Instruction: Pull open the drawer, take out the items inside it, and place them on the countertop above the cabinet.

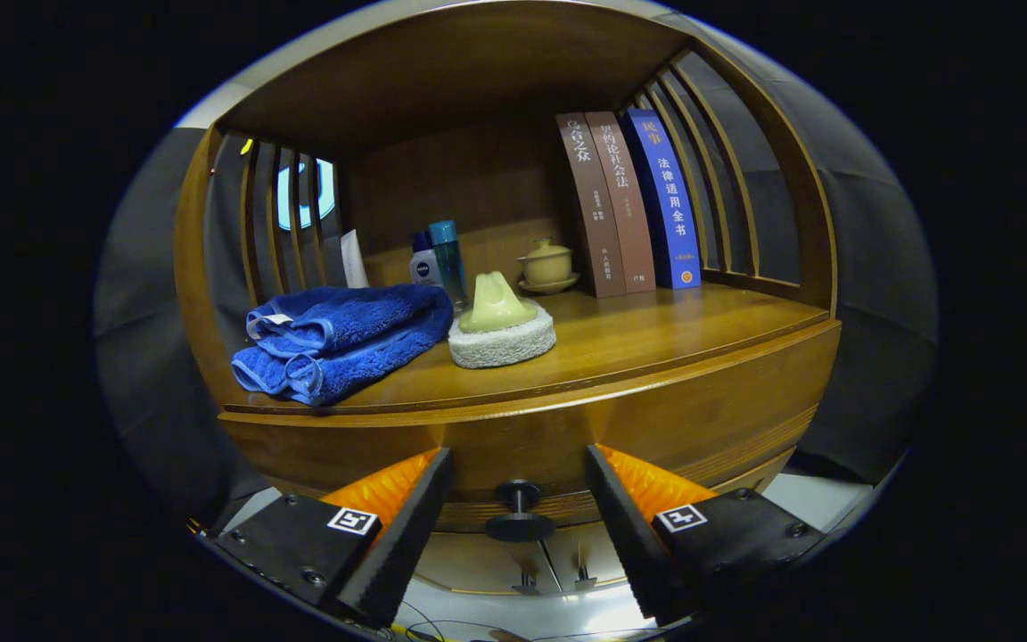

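A wooden cabinet stands in front of me with its drawer front [620,428] closed. A small dark round knob [520,510] sticks out of the drawer, low and centred. My gripper [519,513] is open, one finger on each side of the knob, neither one touching it. Above the drawer runs the wooden countertop [656,334], under a shelf roof.
On the countertop lie a folded blue towel [340,339] at the left, a pale scrubber on a white sponge pad [502,330] beside it, two bottles [439,257], a small lidded cup [548,266] and three upright books [629,201] at the back right. Slatted wooden sides close both ends.
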A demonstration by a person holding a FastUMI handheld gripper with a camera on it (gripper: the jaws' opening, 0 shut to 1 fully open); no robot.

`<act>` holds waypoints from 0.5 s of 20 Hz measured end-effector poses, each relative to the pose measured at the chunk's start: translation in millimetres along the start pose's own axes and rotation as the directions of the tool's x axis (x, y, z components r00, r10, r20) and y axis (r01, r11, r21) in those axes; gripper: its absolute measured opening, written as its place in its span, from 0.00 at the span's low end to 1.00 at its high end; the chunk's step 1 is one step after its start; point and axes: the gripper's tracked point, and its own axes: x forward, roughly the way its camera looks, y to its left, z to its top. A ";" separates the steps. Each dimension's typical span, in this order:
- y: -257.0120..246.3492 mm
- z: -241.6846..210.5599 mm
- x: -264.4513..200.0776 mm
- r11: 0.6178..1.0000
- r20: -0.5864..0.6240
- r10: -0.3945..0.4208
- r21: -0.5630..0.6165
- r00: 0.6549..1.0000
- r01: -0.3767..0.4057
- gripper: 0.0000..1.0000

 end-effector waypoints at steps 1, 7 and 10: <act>0.1 0.1 0.1 1.000 0.000 0.000 -0.001 1.000 0.000 0.98; -1.1 -0.5 -0.6 1.000 -0.011 -0.001 -0.012 1.000 0.001 0.98; -5.4 8.8 -5.2 1.000 0.000 -0.005 -0.014 1.000 0.005 0.97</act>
